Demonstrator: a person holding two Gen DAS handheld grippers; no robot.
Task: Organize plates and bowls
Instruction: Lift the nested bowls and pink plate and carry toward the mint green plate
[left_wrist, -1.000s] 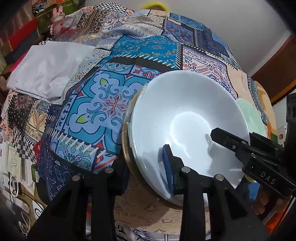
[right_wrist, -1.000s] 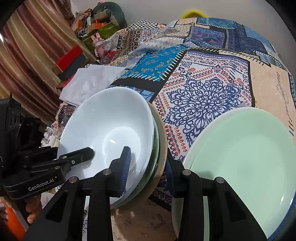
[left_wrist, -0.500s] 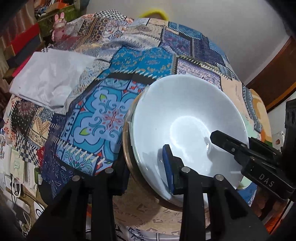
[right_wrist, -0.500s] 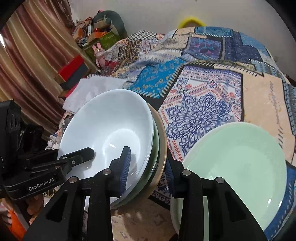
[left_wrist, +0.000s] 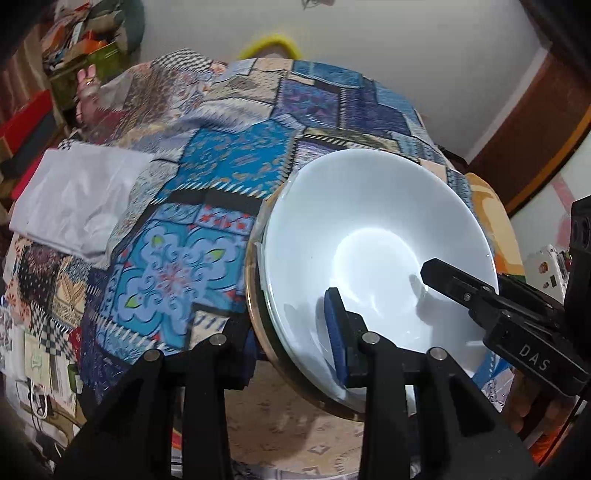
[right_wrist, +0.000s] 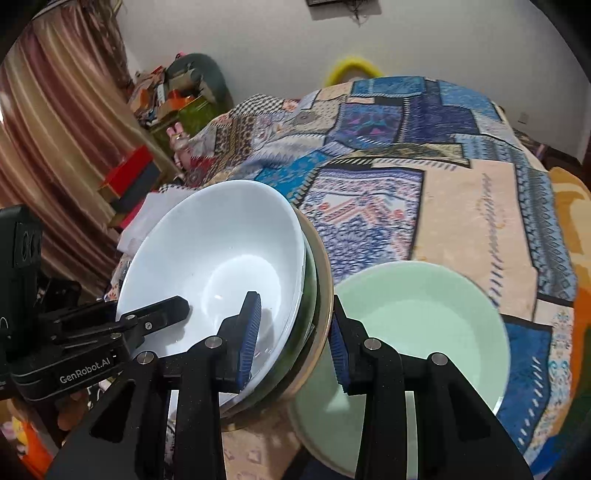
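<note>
Patchwork bedspread (right_wrist: 461, 229) covers the whole bed under me. Pale green plate (right_wrist: 424, 325) lies near the bed's near edge, just right of my stack. Stack of bowls (right_wrist: 221, 258), white one on top w/ green and tan rims behind, is tilted and off the bed, nr its near edge. My right claw (right_wrist: 291, 332) is clamped on the stack's right rim, left claw (left_wrist: 291, 343) on its left rim, both narrow.

The white bowl (left_wrist: 369, 236) hides the dishes stacked beneath it.
</note>
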